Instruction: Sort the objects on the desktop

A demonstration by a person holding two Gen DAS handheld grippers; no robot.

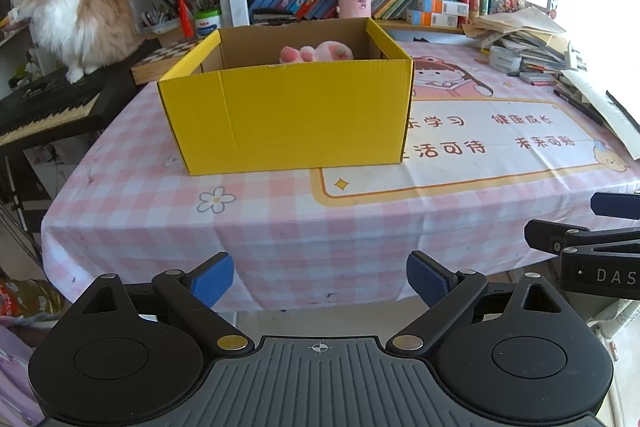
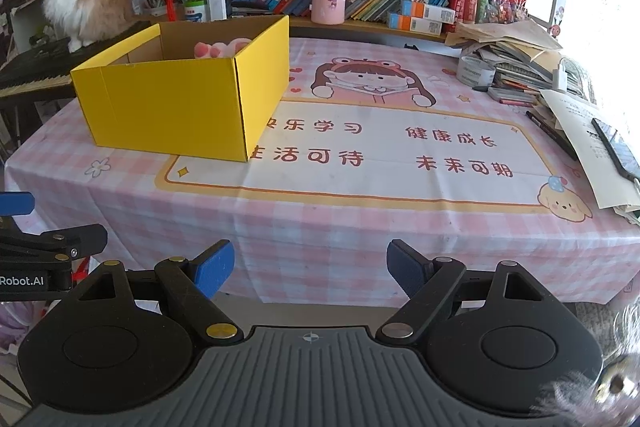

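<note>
Worktop [image 2: 320, 227] middle looks bare; yellow box [image 1: 288, 115] holds a pink plush toy [image 1: 316, 53]. Your left tool [image 1: 320, 279] and right tool [image 2: 310, 269] both hang released, empty, off the near edge. Paper stack, tape roll [image 2: 475, 70] and pens at right possibly remain unsorted.

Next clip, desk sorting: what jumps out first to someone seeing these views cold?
The bright yellow box dominates, standing open on the pink checked tablecloth at the table's left, with a pink plush toy peeking over its rim. Next comes the fluffy orange-and-white cat sitting on the keyboard left of the table. Both grippers, left and right, hover open and empty at the near edge.
</note>
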